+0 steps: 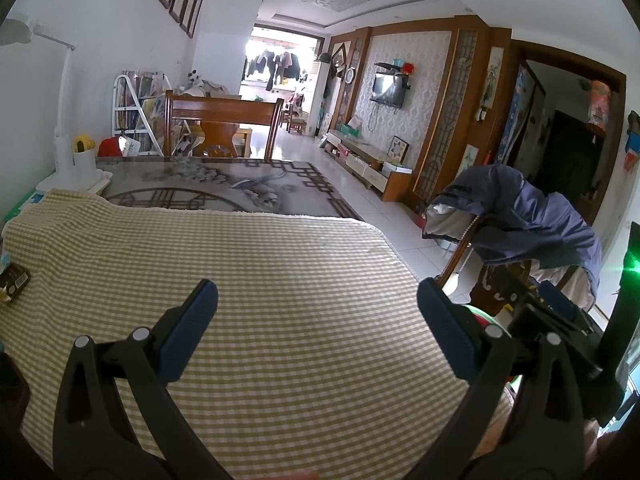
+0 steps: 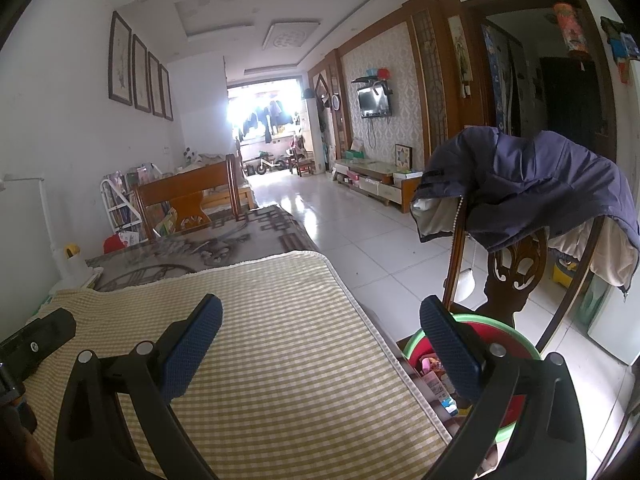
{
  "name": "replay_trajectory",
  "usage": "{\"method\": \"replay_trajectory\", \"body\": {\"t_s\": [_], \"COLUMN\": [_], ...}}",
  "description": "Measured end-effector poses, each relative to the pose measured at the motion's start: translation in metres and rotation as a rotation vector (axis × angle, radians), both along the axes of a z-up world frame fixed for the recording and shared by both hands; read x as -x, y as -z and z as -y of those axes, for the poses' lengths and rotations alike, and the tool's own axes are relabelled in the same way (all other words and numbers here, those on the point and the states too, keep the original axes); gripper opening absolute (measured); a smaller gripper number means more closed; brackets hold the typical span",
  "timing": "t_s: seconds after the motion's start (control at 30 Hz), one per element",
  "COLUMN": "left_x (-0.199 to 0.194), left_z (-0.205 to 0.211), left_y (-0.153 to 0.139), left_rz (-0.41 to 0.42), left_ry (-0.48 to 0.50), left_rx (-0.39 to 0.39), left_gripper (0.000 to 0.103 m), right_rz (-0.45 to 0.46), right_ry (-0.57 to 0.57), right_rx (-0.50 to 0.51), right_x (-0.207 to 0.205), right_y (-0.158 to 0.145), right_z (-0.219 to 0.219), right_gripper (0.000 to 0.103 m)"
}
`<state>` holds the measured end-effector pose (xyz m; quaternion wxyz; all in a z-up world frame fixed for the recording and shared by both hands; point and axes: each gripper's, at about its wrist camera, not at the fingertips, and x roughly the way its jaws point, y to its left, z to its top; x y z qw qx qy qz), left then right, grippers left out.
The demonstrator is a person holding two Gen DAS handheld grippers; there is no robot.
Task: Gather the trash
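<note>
Living room, white tiled floor [image 2: 352,240], bright balcony at 12 o'clock with laundry hanging, wall television [image 2: 374,99] at 1 o'clock in the right wrist view. Near half of the table is covered by a yellow-and-white checked cloth [image 1: 260,280]; beyond it the bare tabletop [image 1: 224,184] shows a dark printed pattern. Left gripper [image 1: 318,330] hovers above the cloth, blue-padded fingers spread wide, nothing between them. Right gripper [image 2: 322,342] likewise spread wide and empty, its left finger over the cloth, its right finger over the table's right edge and above a bin. Bin [image 2: 516,336], green rim and red inside, stands on the floor just beside the table at 4 o'clock in the right wrist view; wrappers and small packets [image 2: 434,384] lie inside it. One dark packet [image 1: 16,286] rests on the cloth at 9 o'clock in the left wrist view, well apart from both grippers. Wooden chair [image 2: 516,276] stands just behind the bin, a blue jacket [image 2: 532,184] draped over its back. White desk lamp [image 1: 64,120] stands at the table's far left corner, 10 o'clock. Second wooden chair [image 1: 220,124] at the far end of the table.
</note>
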<state>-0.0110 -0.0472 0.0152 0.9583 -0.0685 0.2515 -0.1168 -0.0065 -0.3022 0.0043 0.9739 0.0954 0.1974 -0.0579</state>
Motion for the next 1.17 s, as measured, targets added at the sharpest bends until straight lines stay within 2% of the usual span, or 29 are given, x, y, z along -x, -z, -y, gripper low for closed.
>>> {"method": "replay_trajectory", "body": {"t_s": [0.67,0.87,1.0,1.17], "left_x": [-0.004,0.001,-0.004,-0.013], "left_z": [-0.005,0.001,-0.004,-0.022], "left_y": [0.006,0.003,0.002,0.007], "left_rz": [-0.031,0.009,-0.004,-0.049], "left_ry": [-0.017,0.005,-0.053,-0.129], "left_rx": [0.016,-0.021,-0.042,-0.005], "left_gripper": [0.098,0.098,0.098,0.098], "right_rz": [-0.011,-0.027,-0.111,-0.309], "right_ry": [0.002,-0.009,-0.070,-0.190], "right_rx": [-0.004,-0.008,-0.003,0.118], "right_x": [-0.001,-0.003,-0.027,-0.095], "right_y": [0.002,0.009,0.020,0.058], "right_z": [0.000,0.002,-0.007,-0.047], "right_gripper": [0.096,0.096,0.096,0.096]}}
